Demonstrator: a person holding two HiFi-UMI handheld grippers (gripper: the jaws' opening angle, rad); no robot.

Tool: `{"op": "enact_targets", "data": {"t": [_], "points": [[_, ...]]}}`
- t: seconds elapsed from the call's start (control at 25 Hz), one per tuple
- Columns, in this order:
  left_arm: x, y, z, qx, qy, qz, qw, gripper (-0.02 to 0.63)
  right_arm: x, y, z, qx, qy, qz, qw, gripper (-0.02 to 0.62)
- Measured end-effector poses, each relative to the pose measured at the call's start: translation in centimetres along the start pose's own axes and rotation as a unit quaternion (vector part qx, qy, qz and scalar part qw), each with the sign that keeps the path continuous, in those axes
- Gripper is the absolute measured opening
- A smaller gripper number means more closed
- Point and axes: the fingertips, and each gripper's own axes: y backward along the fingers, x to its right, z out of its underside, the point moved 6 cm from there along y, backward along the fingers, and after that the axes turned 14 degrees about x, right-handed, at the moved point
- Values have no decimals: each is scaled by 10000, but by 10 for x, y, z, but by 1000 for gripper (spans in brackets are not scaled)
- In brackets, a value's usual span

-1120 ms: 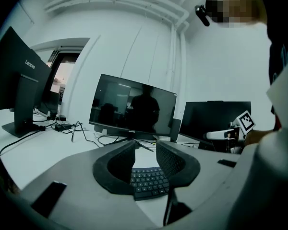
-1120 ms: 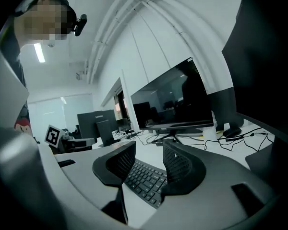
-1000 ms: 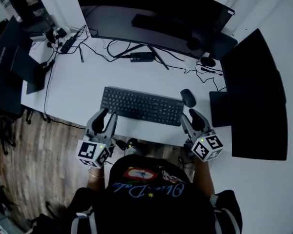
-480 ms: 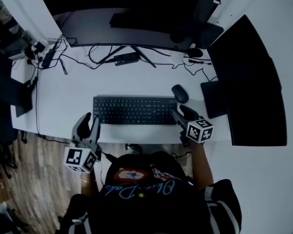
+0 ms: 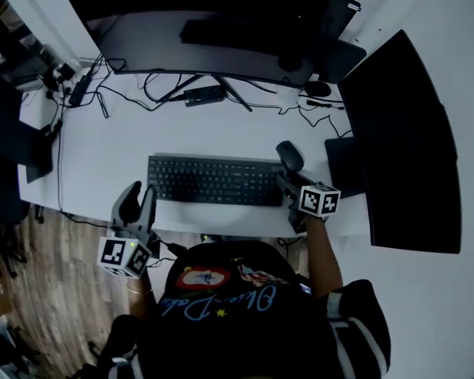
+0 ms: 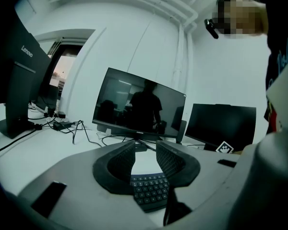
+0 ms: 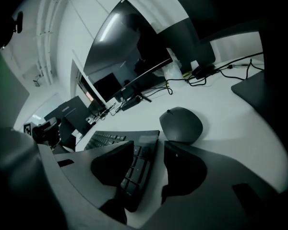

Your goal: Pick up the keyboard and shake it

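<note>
Right hand-held gripper (image 5: 284, 181) dropped to keyboard (image 5: 213, 180) right end, jaws just opened wide around it, not clamped; left hand-held gripper (image 5: 136, 198) half-open, empty, beside left end.

A white flat-topped desk (image 5: 221, 129) stands over a floor of brown wooden planks (image 5: 39, 290), seen at the left. At the desk's back stands a wide curved black monitor (image 5: 213, 14), at its right a second black monitor (image 5: 403, 140), at its left a dark screen on a foot (image 6: 19, 75). The walls (image 6: 144, 47) are plain white. Behind the left screen an opening, perhaps a doorway (image 6: 62, 73), lets in pinkish daylight.
</note>
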Motion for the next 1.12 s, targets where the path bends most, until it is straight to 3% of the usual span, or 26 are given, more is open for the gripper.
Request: {"op": "enact_targets", "data": {"t": [0.36,0.68,0.92,1.12], "points": [[-16,6,2,62,-10,-380,9993,114,-9,-19,-1,-716,90,-257,9971,196],[-30,9,19,-168,173,-521,9984,114,-5,-25,-3,-844,-503,-223,9949,204],[-67,22,56,-981,80,-739,9924,133,0,-23,-4,-841,-529,-95,9950,163],[-94,27,90,-1585,751,-839,9809,176,-4,-24,-5,-855,-463,-98,9952,160]]}}
